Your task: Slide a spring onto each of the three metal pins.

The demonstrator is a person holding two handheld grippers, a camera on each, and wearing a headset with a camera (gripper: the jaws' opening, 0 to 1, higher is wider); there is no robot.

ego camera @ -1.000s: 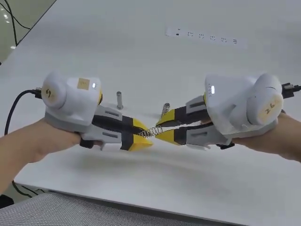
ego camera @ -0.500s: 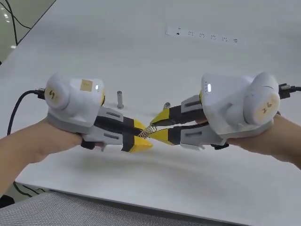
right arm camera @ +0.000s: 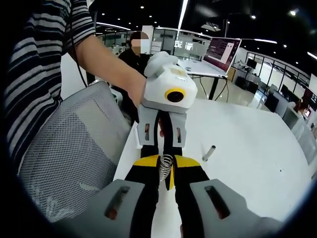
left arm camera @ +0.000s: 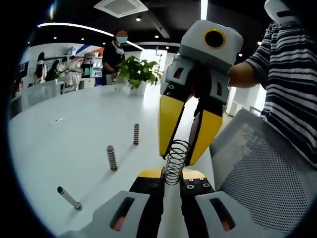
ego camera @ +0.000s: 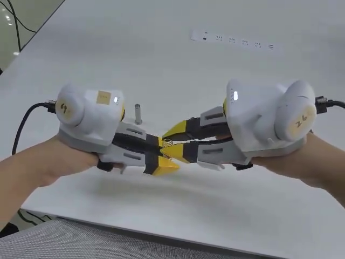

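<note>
The left gripper (left arm camera: 172,174) is clenched on the near end of a spring (left arm camera: 174,158). In the left gripper view its yellow tips are pressed on the coils from both sides, and the spring is held out forward between them, above the white table (left arm camera: 59,139). To the left of the jaws in that view, a bare pin (left arm camera: 68,198) is seen nearest. Beyond it stand a sprung pin (left arm camera: 112,157) and a second sprung pin (left arm camera: 135,134), each set well apart from the held spring.

Further right, the right gripper (left arm camera: 181,157) is met nose to nose. Its jaws are parted in a narrow V and are set astride the free end of the spring. Whether the pads (left arm camera: 168,126) touch the coils cannot be told.

In the right gripper view the spring is seen between that gripper's own yellow tips, with its far end covered by the left gripper's tips. In the head view the spring is almost wholly covered by the overlapping tips, and the bare pin is seen upright just behind the left gripper.
</note>
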